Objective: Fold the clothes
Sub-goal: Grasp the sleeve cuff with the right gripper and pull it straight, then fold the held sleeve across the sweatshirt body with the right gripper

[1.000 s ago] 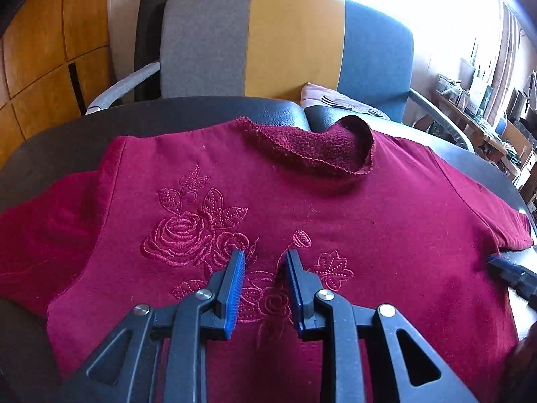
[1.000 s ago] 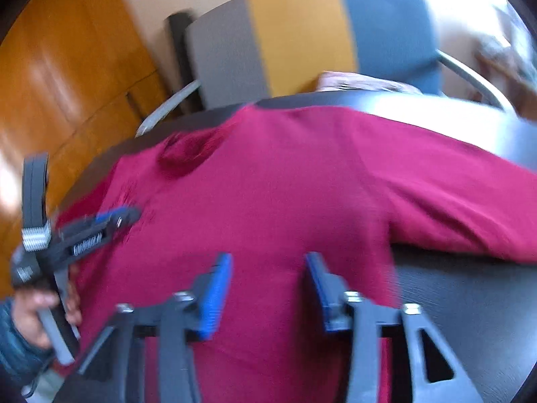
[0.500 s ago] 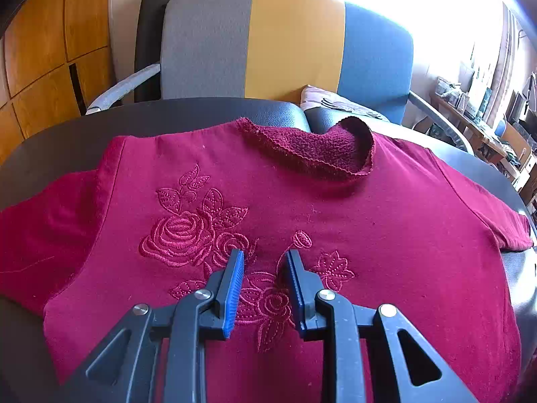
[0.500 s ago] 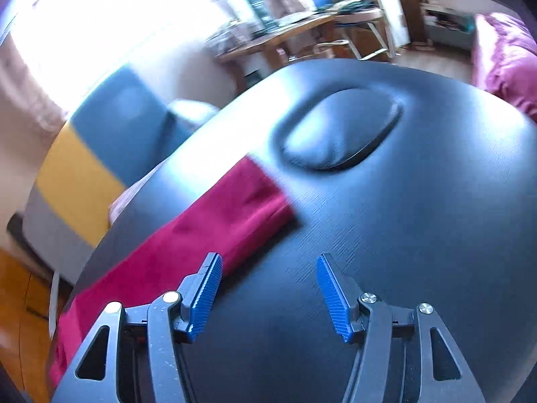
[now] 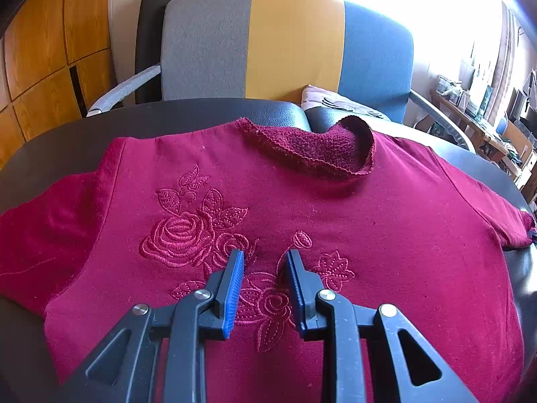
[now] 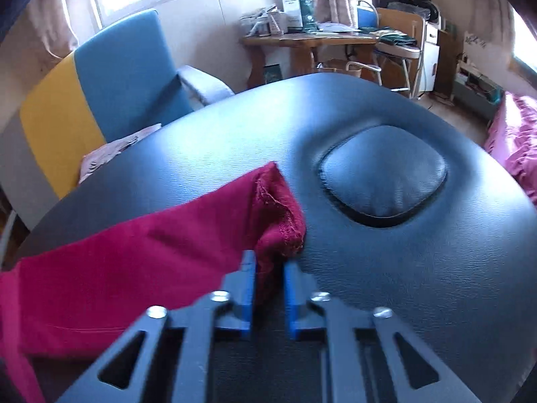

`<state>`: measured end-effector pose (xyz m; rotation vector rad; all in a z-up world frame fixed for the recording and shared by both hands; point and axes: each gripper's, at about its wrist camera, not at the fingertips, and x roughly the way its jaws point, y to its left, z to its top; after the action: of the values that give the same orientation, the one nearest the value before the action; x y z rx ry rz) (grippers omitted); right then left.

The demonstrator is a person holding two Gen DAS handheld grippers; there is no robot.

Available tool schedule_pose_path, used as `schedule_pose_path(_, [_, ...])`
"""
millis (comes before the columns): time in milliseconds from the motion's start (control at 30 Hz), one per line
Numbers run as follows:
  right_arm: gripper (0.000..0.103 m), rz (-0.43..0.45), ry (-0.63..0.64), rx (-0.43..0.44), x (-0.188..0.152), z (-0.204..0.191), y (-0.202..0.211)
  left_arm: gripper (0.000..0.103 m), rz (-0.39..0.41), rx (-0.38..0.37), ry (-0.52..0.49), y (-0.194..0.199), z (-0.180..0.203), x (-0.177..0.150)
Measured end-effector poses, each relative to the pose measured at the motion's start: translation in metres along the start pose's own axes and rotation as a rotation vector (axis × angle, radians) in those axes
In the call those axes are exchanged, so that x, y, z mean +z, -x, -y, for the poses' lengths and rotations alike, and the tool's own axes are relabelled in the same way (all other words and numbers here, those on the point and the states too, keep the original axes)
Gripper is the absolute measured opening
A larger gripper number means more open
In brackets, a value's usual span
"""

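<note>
While parted over sweater [image 5: 386, 235], left tool [image 5: 265, 262] (right tool [image 6: 268, 268] pinching sleeve [image 6: 275, 201]).

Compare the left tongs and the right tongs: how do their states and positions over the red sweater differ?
The left tongs stand open, holding nothing; the right tongs are closed on the sleeve end. The left sit over the embroidered roses on the chest; the right sit at the cuff. Both have blue pads.

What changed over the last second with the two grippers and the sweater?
The right gripper swung out to the sleeve cuff and closed its fingers on it. The left gripper stayed open over the embroidered roses; the sweater body stayed flat.
</note>
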<state>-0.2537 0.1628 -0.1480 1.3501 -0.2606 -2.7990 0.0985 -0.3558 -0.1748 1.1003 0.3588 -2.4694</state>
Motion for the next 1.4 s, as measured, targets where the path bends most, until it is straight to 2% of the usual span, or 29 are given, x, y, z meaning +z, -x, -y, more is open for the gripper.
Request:
schedule_pose_path(133, [0.011,0.016,-0.053,0.054,0.01,-0.009,0.013,0.026,0.002,-0.01,0.011,0.0,-0.001,0.0])
schedule_pose_path(300, [0.011,0.074,-0.044,0.191,0.03,-0.052,0.045,0.026,0.004,-0.025,0.025,0.0,-0.003,-0.001])
schedule_pose_path(367, [0.011,0.089,-0.014,0.246,0.035,-0.077,0.058,0.026,0.005,-0.032,0.033,0.0,-0.004,-0.001])
schedule_pose_path(500, [0.011,0.094,0.08,0.359,0.033,-0.154,0.078,0.026,0.007,-0.049,0.049,0.001,-0.007,-0.002])
schedule_pose_path(633, [0.011,0.068,0.182,0.467,0.01,-0.238,0.092,0.026,0.008,-0.068,0.065,0.001,-0.01,-0.002])
schedule_pose_path(800, [0.011,0.008,0.326,0.572,-0.036,-0.34,0.099,0.026,0.009,-0.085,0.077,0.0,-0.015,-0.001])
schedule_pose_path(933, [0.011,-0.055,0.422,0.624,-0.084,-0.394,0.097,0.026,0.011,-0.1,0.09,0.0,-0.017,-0.001])
schedule_pose_path(1100, [0.011,-0.136,0.539,0.652,-0.146,-0.429,0.093,0.026,0.012,-0.106,0.094,-0.001,-0.02,0.001])
schedule_pose_path(1133, [0.016,-0.15,0.555,0.652,-0.154,-0.432,0.092,0.026,0.012,-0.106,0.094,-0.001,-0.02,0.001])
schedule_pose_path(1233, [0.021,-0.178,0.556,0.662,-0.165,-0.428,0.09,0.026,0.012,-0.108,0.095,-0.002,-0.02,0.001])
schedule_pose_path(1267, [0.022,-0.177,0.533,0.678,-0.164,-0.42,0.093,0.026,0.012,-0.108,0.095,-0.002,-0.02,0.002])
schedule_pose_path(1333, [0.032,-0.168,0.496,0.703,-0.163,-0.403,0.096,0.026,0.012,-0.106,0.092,-0.002,-0.02,0.001])
schedule_pose_path(1400, [0.034,-0.159,0.483,0.713,-0.167,-0.384,0.103,0.026,0.012,-0.105,0.091,-0.002,-0.019,0.001])
